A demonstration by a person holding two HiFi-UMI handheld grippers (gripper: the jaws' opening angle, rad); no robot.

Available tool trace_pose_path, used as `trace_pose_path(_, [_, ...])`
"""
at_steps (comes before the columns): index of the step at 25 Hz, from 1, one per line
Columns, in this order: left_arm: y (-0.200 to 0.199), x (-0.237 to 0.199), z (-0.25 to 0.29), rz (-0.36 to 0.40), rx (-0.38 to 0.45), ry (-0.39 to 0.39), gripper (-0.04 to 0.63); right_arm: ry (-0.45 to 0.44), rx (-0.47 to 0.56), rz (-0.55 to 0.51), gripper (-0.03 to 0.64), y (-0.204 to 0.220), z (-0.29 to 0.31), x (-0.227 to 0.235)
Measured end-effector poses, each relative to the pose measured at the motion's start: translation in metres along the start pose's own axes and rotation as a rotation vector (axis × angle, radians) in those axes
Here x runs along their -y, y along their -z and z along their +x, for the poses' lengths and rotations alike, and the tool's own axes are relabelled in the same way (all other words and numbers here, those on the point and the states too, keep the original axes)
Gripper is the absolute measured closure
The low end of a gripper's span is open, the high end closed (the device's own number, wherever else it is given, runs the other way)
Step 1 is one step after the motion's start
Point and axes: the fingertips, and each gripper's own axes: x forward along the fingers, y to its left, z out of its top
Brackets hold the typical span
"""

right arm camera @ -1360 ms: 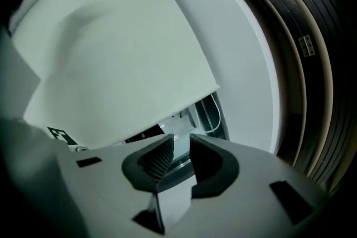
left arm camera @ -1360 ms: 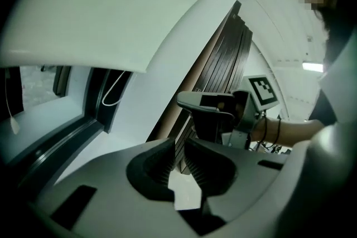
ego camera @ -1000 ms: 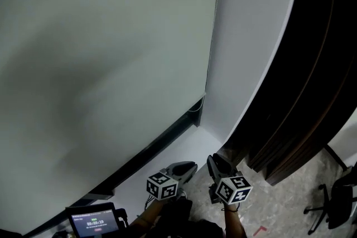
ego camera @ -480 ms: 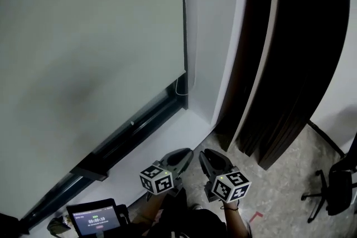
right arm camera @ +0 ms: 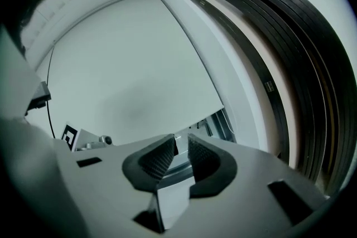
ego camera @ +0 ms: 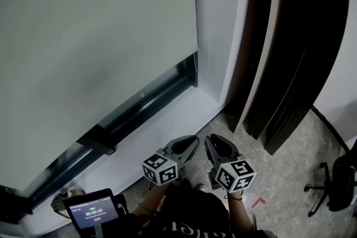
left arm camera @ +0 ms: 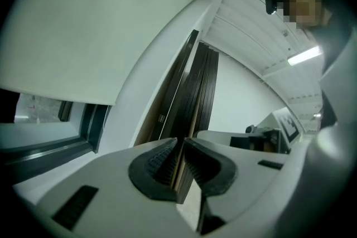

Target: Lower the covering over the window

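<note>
Beneath blind [ego camera: 95,25], left gripper [left arm camera: 179,145], right gripper [right arm camera: 181,142] narrowly ajar, empty; screen [ego camera: 93,213] perhaps 00:00:20.

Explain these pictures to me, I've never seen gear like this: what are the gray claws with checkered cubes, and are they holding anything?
No robot: a person holds a two-jaw gripper in each hand, and the patterned cubes belong to them. The head view looks down from the person's head at the left gripper and right gripper. A pale blind covers most of a window; a strip is uncovered above the white sill. The other two pictures come from cameras riding on each gripper. Both pairs of jaws stand apart, empty.
</note>
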Motion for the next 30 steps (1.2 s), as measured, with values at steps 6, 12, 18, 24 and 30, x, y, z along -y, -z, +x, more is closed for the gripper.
trace_pose_path(6, [-0.009,-0.001,-0.023,0.046,0.001,-0.008,0.558,0.016,0.008,-0.045,0.543,0.002,0.003,-0.025])
trace_pose_path(12, [-0.021,-0.002,-0.060,0.051,0.016,0.004,0.558,0.022,0.016,-0.047,0.543,0.006,0.012,-0.062])
trace_pose_path(18, [-0.023,-0.018,-0.095,0.061,-0.009,0.007,0.558,0.031,0.010,-0.036,0.543,0.019,0.027,-0.097])
trace_pose_path(24, [-0.011,-0.027,-0.120,0.053,-0.035,0.024,0.558,0.070,0.005,-0.029,0.543,0.037,0.028,-0.118])
trace_pose_path(30, [-0.010,-0.023,-0.139,0.041,-0.033,0.072,0.558,0.105,0.009,-0.029,0.543,0.048,0.023,-0.138])
